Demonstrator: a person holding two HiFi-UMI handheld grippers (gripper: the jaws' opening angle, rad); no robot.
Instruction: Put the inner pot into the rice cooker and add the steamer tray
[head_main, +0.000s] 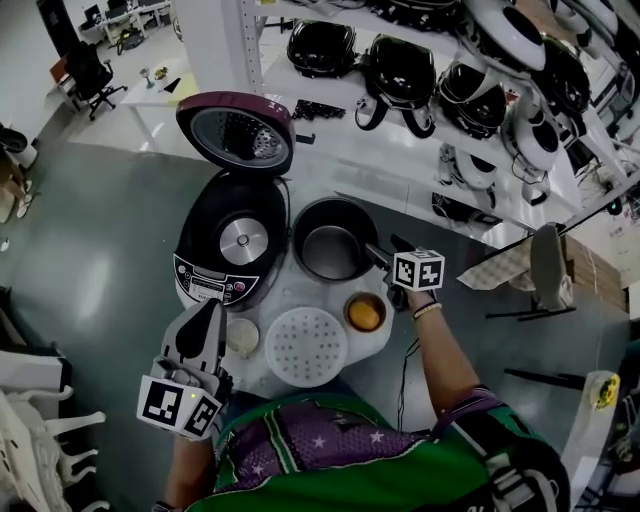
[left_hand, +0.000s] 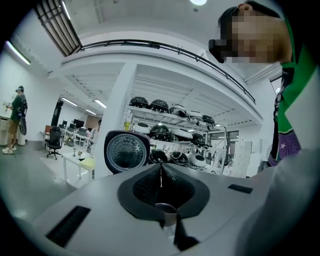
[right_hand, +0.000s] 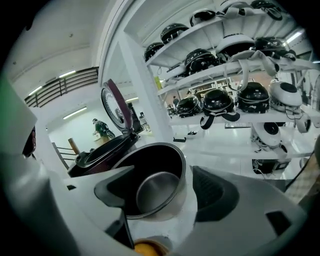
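Observation:
The purple rice cooker (head_main: 228, 245) stands open on the round white table (head_main: 285, 300), its lid (head_main: 237, 130) tipped up. To its right sits the dark inner pot (head_main: 333, 250) (right_hand: 155, 187), empty. The white perforated steamer tray (head_main: 306, 346) lies flat at the table's near edge. My right gripper (head_main: 380, 257) (right_hand: 165, 172) is open at the pot's right rim, one jaw over the pot's inside and the other outside its wall, and the pads are not pressing. My left gripper (head_main: 212, 308) (left_hand: 161, 169) is shut and empty, low at the table's near left, pointing toward the cooker lid (left_hand: 127, 151).
A small bowl with an orange thing (head_main: 366, 314) and a second small bowl (head_main: 242, 337) flank the tray. White shelves (head_main: 420, 110) with several other cookers fill the back right. A folded stand (head_main: 548, 265) is at the right. A person (left_hand: 17, 117) stands far off.

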